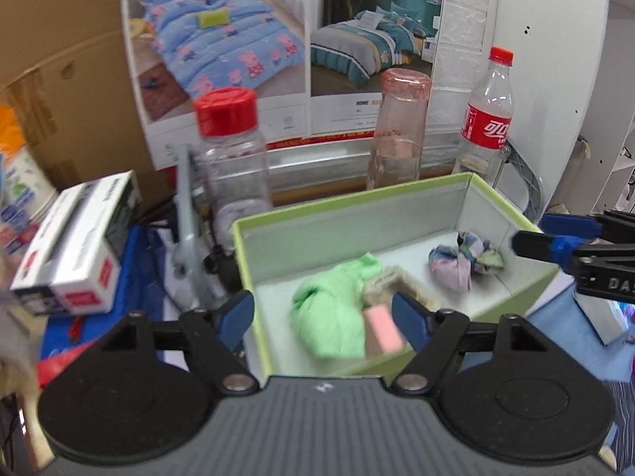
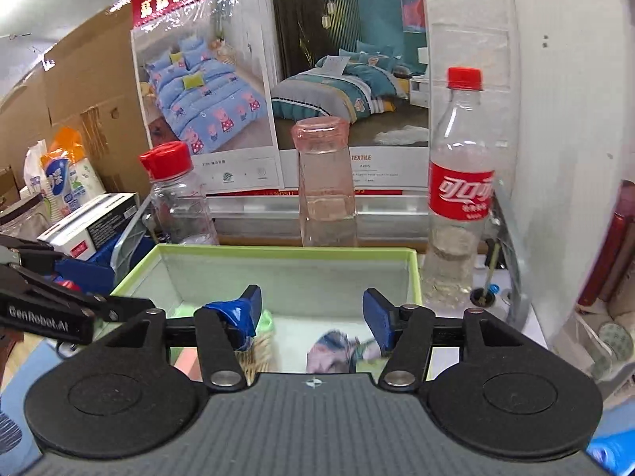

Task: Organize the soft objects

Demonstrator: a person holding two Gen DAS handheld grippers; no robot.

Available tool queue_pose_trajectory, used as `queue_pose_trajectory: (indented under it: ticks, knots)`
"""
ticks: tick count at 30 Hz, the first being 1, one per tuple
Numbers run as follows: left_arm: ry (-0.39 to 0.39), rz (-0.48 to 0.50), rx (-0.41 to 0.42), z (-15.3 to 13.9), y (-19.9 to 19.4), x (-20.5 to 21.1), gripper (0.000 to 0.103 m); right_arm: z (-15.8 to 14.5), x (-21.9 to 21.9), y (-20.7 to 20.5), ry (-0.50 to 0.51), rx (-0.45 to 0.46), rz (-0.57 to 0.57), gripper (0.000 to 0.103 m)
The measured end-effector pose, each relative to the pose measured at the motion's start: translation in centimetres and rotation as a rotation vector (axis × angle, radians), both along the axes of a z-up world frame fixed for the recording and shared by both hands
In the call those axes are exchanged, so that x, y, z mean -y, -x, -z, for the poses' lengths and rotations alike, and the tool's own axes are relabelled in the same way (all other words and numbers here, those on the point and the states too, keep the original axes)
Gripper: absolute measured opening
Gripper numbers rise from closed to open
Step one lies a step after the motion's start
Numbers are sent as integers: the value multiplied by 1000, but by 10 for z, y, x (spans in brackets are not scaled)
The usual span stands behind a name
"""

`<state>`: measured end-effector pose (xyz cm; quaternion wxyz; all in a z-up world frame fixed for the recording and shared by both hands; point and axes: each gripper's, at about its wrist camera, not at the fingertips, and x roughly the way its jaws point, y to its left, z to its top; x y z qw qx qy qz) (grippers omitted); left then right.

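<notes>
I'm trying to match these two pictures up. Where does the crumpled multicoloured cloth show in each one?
Left wrist view: the crumpled multicoloured cloth lies in the far right corner of the green box, ahead of the right tool.
Right wrist view: the cloth is low at centre, between that tool's open fingers, partly hidden.
Shared landmark: the cola bottle behind the box's right corner.

Cluttered storeroom: cardboard box (image 2: 59,91), bedding poster (image 2: 278,79), crowded bottles.
</notes>
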<state>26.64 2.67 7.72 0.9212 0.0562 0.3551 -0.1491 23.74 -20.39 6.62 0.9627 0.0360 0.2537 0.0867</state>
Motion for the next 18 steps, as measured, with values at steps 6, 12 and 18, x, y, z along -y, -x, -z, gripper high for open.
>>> queue_pose_trajectory:
  ticks: [6,12,18]
  knots:
    - [-32,-55,1,13,63,-33,82,17,11,64,-31,-26,34,45]
    - [-46,-144,-18,35,116,-68,89,47,31,109,-90,-74,123,47]
    - [-49,-194,-25,47,144,-88,97,66,36,102,-126,-137,158,49]
